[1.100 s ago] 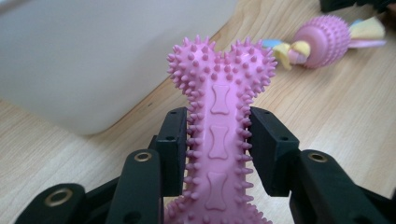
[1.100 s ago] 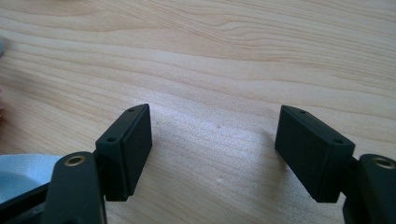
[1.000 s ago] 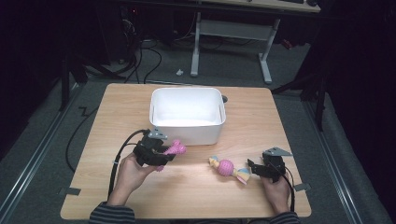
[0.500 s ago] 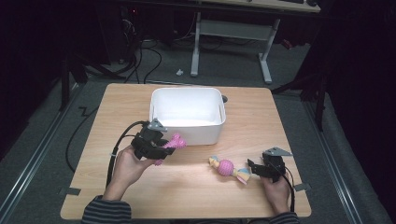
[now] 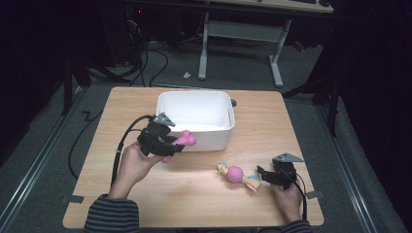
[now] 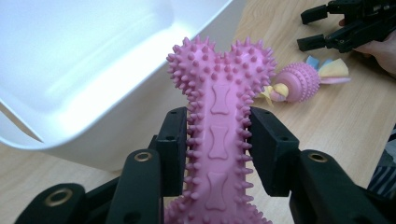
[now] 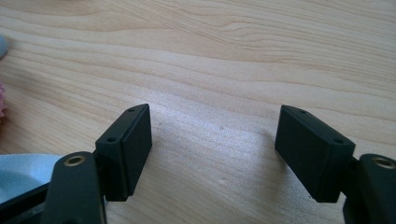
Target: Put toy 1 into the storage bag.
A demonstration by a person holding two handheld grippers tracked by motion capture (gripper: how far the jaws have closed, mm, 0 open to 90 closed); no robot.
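My left gripper [image 6: 217,135] pinches the pink spiked bone toy [image 6: 219,107] by its shank, a pad pressed on each side; the knobbed end sticks out past the jaws, just short of the white bin [image 6: 93,70]. In the high view the left gripper [image 5: 163,141] sits against the bin's near-left corner, the bone's end [image 5: 186,139] just level with the near wall [image 5: 214,141].

Step in hand, as I judge it: carry the bone over that wall and drop it in the bin.

- Lift until the whole toy clears the rim; the tail hanging below my jaws is what would catch.
- Hold the pinch steady. Soft rubber spikes give, so the bone could swivel.
- Let go only once the toy is well inside the rim, over the bin floor.

My right gripper [image 7: 215,154] stands spread over bare wood of the table [image 7: 233,56], nothing between the pads. In the high view it [image 5: 265,174] sits well right of the bin, just beside the fringed ball toy [image 5: 236,174], probably next in.
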